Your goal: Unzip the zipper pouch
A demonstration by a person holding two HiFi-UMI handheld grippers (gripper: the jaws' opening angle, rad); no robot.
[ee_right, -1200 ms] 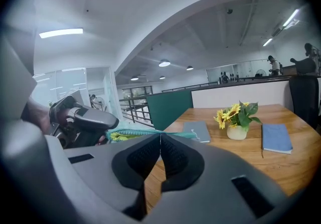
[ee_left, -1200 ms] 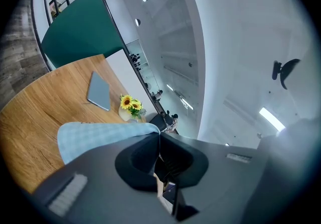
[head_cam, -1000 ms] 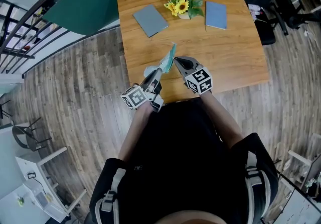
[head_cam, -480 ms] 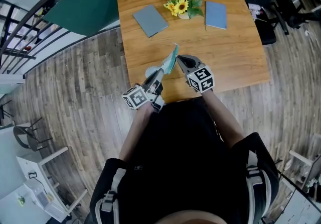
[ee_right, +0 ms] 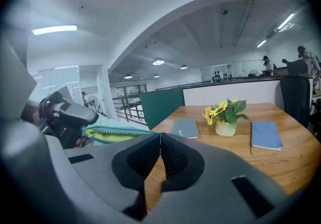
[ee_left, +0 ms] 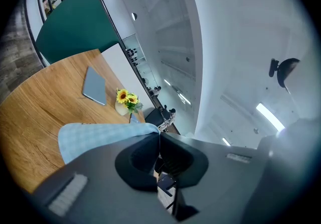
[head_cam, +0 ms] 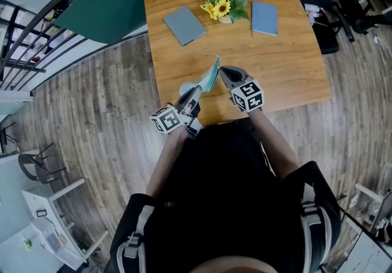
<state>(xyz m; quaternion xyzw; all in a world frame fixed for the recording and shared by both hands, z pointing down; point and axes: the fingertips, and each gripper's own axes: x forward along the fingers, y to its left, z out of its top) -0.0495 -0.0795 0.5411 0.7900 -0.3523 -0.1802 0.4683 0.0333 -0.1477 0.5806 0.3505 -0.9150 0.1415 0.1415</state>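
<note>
**Both grippers clamped on the pouch, just inside the table's near edge**

Left gripper (ee_left: 159, 135) first: its fingers (ee_left: 138, 162) are pressed together with a corner of the zipper pouch (ee_left: 100, 135) nipped at their tips, and the pale blue cloth fans off to their left. Over to the right gripper (ee_right: 160, 136): its fingers (ee_right: 178, 160) are tight together too. The pouch's teal-and-yellow end runs in from the left right up to their tips. Whether it's pull tab or cloth in there, I can't make out. In the head view the pouch stretches on edge between the two sets of tips, above the table (head_cam: 288, 51). Beyond the fingers, bare wood opens out. The grey notebook (head_cam: 182, 24), sunflower vase (head_cam: 225, 10) and blue notebook (head_cam: 264, 18) sit well apart at the far side.
</note>
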